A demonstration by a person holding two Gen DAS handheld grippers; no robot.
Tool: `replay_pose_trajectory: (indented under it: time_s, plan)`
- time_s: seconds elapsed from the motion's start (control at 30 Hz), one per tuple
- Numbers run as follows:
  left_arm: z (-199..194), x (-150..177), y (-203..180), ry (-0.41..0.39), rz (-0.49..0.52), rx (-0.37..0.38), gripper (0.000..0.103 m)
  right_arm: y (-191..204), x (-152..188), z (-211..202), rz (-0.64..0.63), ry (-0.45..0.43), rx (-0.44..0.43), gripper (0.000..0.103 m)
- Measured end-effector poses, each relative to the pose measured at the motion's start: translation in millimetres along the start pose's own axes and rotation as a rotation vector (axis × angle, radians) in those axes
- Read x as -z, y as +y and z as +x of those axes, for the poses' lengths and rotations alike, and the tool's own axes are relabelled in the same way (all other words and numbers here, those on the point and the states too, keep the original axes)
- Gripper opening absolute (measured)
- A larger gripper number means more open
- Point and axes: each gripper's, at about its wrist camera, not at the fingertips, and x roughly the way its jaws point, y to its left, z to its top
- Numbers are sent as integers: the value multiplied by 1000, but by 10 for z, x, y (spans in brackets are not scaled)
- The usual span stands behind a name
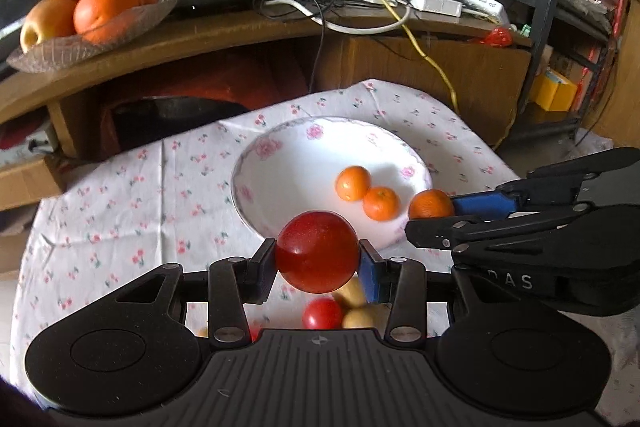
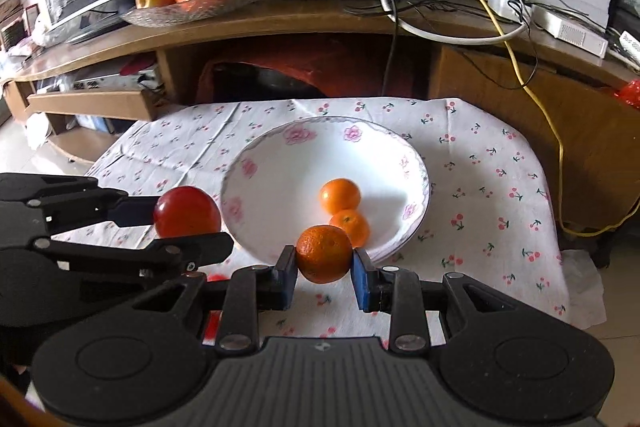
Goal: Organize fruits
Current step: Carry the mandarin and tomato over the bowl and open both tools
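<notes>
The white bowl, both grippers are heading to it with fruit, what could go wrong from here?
1. The left gripper with the red fruit and the right gripper with the tangerine sit close together at the white bowl near rim; they might collide.
2. A dropped fruit could knock the two tangerines in the bowl.
3. A release short of the rim may roll across the tablecloth.

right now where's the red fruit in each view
Left wrist: red fruit low centre, clamped in the left gripper.
Right wrist: red fruit at mid-left, beside the bowl.
Shared landmark: flowered white bowl holding two small oranges.
</notes>
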Motion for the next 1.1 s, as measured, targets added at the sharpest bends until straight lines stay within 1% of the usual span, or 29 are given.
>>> replay_pose_trajectory:
  time_s: [0.13,0.27,0.57,0.8,1.1]
  plan:
    - [141,-81,30,-3,-15,3,50,-77,-70,105,15,-11,20,31]
    - [256,-138,43,-9,-18,1,50,-163,-100,210,35,-14,21,31]
    - [493,-158,84,6,-29,-9,49,-220,-138,443,8,-9,39,31]
    - [596,-172,129,8,-43,-15,49,-212,-212,549,-18,-23,51,31]
    - [654,-191,181,14,-64,-18,50,-214,-255,606,-23,-24,43,32]
